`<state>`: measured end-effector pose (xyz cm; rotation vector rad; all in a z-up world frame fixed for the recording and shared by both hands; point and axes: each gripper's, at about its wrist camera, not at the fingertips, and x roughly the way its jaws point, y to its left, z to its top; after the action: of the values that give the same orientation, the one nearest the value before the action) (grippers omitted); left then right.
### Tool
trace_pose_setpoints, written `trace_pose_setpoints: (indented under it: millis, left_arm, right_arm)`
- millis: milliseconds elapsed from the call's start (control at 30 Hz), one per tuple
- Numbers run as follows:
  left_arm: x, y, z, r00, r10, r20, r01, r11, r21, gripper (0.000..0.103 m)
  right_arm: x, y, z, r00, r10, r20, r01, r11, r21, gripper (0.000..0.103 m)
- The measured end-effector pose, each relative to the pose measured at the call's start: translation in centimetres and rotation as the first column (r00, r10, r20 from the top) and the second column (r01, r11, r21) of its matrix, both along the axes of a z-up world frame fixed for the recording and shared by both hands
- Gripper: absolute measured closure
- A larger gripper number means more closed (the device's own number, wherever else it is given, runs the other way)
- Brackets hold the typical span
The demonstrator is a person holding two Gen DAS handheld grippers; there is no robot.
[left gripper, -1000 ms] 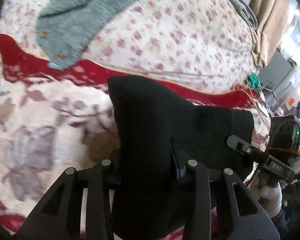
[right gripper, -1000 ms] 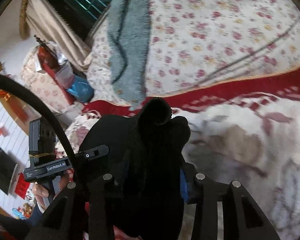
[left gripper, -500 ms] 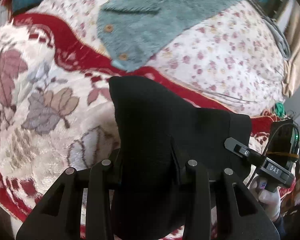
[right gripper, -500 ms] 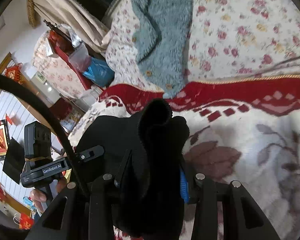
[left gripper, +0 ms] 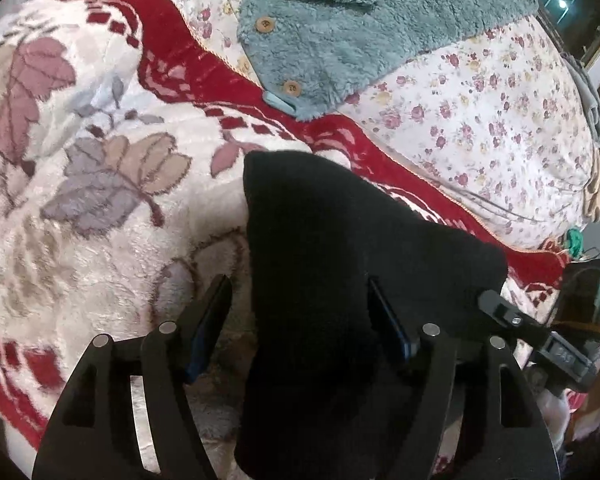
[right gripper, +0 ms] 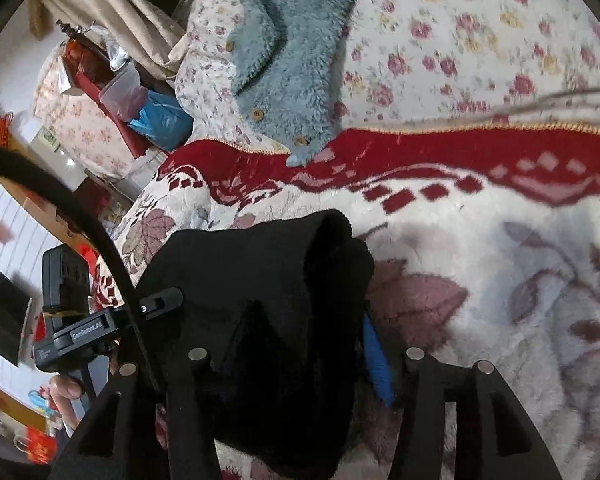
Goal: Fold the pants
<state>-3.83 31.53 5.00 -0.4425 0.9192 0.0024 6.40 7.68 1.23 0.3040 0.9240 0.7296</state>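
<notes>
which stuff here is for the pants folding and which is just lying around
For the job:
black pants
left hand-held gripper, jaws just opened, pants between them
right hand-held gripper, jaws just opened wider

Lying about:
teal fleece cardigan
leaf blanket
floral sheet
blue bag

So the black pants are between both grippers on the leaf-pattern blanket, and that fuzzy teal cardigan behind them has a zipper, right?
Not quite: the fuzzy teal cardigan has round wooden-looking buttons along its edge, not a zipper, as the left wrist view shows. The rest holds: the black pants sit between the fingers of the left gripper and the right gripper, over the leaf-pattern blanket.
</notes>
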Motion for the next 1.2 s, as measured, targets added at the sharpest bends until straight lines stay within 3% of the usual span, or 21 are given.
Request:
trace_pose_setpoints:
  millis: [200, 333, 500, 800, 1200]
  left_arm:
    - [-1.9, 0.1, 2.4, 0.998, 0.058, 0.034, -0.061, 0.994, 0.089, 0.033]
    - [-3.3, 0.1, 3.8, 0.995, 0.083, 0.063, -0.089, 0.991, 0.097, 0.033]
    - [-5.0, -1.6, 5.1, 0.992, 0.086, 0.095, -0.101, 0.980, 0.170, 0.033]
    - [-7.0, -4.8, 5.6, 0.987, 0.094, 0.131, -0.127, 0.954, 0.272, 0.033]
    - [-8.4, -5.5, 6.0, 0.983, 0.118, 0.143, -0.152, 0.954, 0.260, 0.033]
  right_arm:
    - [-2.2, -1.3, 3.1, 0.994, -0.038, 0.099, 0.039, 0.999, -0.012, 0.053]
    - [-4.2, -0.5, 5.6, 0.982, -0.006, 0.189, 0.018, 0.998, -0.063, 0.053]
    - [-6.3, 1.2, 6.8, 0.965, 0.018, 0.263, 0.021, 0.989, -0.148, 0.052]
    - [-8.3, 2.7, 5.9, 0.970, 0.016, 0.244, 0.021, 0.989, -0.147, 0.052]
    - [-10.1, 3.1, 6.7, 0.963, 0.025, 0.268, 0.018, 0.987, -0.158, 0.051]
